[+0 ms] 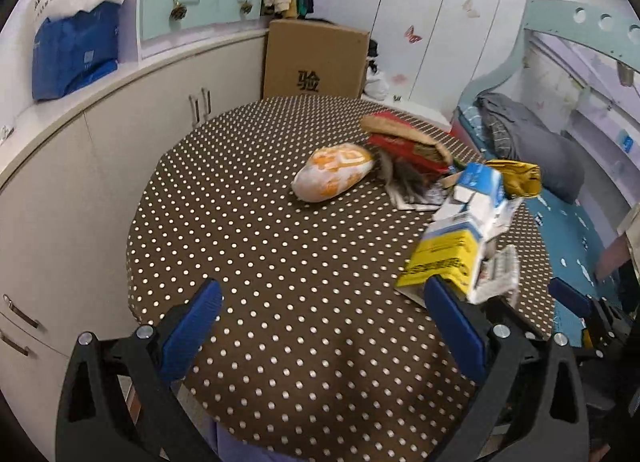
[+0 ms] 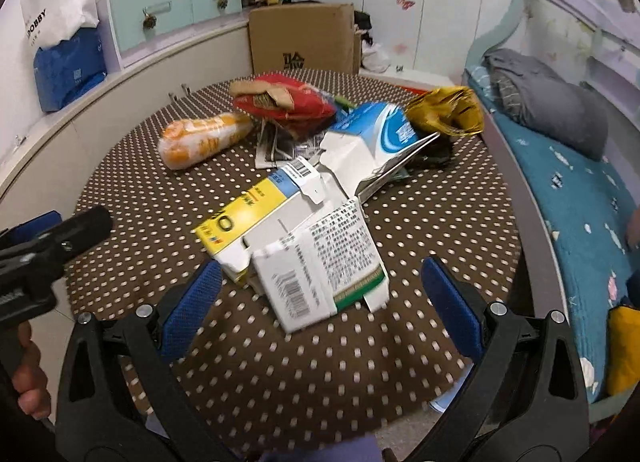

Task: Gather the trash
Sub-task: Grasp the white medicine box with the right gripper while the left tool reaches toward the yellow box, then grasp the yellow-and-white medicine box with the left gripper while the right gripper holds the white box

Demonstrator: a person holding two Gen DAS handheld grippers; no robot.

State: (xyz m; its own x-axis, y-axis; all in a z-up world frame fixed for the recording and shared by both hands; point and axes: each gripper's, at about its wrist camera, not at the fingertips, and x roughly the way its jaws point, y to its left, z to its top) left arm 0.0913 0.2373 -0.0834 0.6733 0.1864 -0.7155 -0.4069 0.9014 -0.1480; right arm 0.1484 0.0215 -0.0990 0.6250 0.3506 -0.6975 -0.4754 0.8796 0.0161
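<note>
My blue mesh-textured finger pads [image 2: 192,302] hang over a brown tablecloth with white polka dots [image 2: 320,374]. On it: a yellow-and-white cardboard box [image 2: 256,218], a red crumpled bag [image 2: 296,102], an orange-and-white plastic wrapper [image 2: 200,140], a gold foil wrapper [image 2: 448,110].

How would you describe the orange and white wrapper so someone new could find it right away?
Start at the round table with the brown polka-dot cloth. The trash pile sits toward its far right; the orange and white wrapper lies alone at the pile's left edge. It is the only puffy, loaf-shaped plastic piece, unlike the flattened cardboard boxes and the red bag.
</note>
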